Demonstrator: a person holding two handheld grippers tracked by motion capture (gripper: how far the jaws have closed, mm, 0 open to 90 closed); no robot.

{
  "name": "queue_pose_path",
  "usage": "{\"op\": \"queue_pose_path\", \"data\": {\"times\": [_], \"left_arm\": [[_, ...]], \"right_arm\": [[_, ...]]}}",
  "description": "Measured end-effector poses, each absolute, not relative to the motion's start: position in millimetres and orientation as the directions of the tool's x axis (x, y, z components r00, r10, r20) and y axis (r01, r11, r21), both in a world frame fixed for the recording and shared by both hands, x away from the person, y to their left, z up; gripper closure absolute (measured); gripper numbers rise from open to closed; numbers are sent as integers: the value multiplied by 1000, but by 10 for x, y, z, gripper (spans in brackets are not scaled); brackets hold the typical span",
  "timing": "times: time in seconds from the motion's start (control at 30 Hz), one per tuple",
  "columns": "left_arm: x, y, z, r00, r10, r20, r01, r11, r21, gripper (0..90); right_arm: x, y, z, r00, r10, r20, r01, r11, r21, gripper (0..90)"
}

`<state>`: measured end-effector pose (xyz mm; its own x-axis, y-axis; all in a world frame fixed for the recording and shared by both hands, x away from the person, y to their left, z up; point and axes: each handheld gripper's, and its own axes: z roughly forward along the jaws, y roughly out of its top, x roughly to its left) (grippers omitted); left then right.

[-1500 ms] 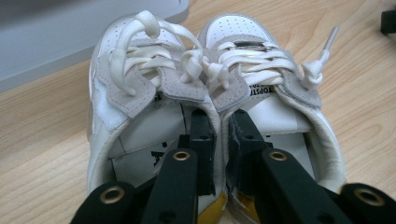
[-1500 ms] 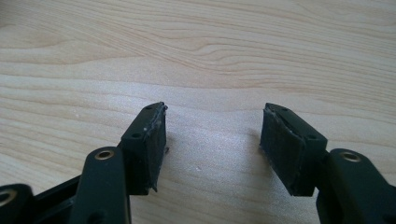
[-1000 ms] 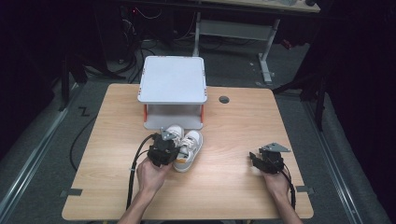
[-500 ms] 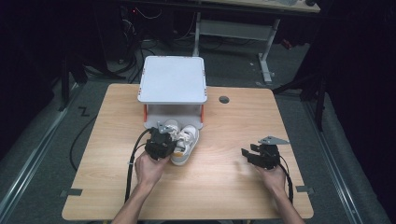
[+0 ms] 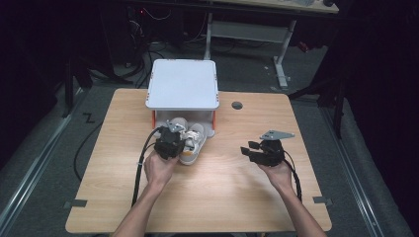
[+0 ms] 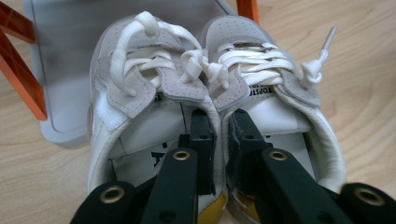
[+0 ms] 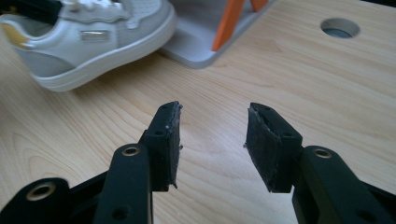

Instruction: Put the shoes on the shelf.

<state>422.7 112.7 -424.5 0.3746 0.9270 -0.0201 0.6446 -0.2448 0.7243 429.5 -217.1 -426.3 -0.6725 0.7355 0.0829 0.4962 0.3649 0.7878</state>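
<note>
Spanning a dark room, wooden table [image 5: 212, 197] holds shoes [image 5: 190, 140].

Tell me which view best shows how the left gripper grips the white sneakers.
Left gripper view: the left gripper pinches the inner collars of the white lace-up sneakers together. High view hides the jaws; right gripper view shows one sneaker's side.

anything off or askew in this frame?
Nothing damaged or spilled. One oddity: the left claw pinches both white sneakers at once, one jaw inside each shoe, clamping their touching inner collars together. Their toes sit under the white stand. The right claw is open over bare table.
</note>
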Motion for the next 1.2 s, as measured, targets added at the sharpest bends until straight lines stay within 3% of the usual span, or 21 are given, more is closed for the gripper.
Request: {"op": "queue_pose_path", "data": {"times": [0.43,0.7,0.9,1.2], "left_arm": [[4506,1121,-4336,311,950,-17,644,-197,740,817],[4641,1070,-4375,271,962,-31,639,-157,753,816],[4735,1050,-4394,248,968,-28,629,-139,765,815],[4846,1026,-4475,215,977,-4,616,-132,777,813]], "right_arm": [[4512,-1743,-3827,-721,689,75,411,338,847,667],[4761,-1353,-3574,-716,696,53,379,323,867,692],[4862,-1176,-3494,-719,693,44,366,324,873,761],[5086,-942,-3502,-676,737,-6,355,333,874,779]]}}
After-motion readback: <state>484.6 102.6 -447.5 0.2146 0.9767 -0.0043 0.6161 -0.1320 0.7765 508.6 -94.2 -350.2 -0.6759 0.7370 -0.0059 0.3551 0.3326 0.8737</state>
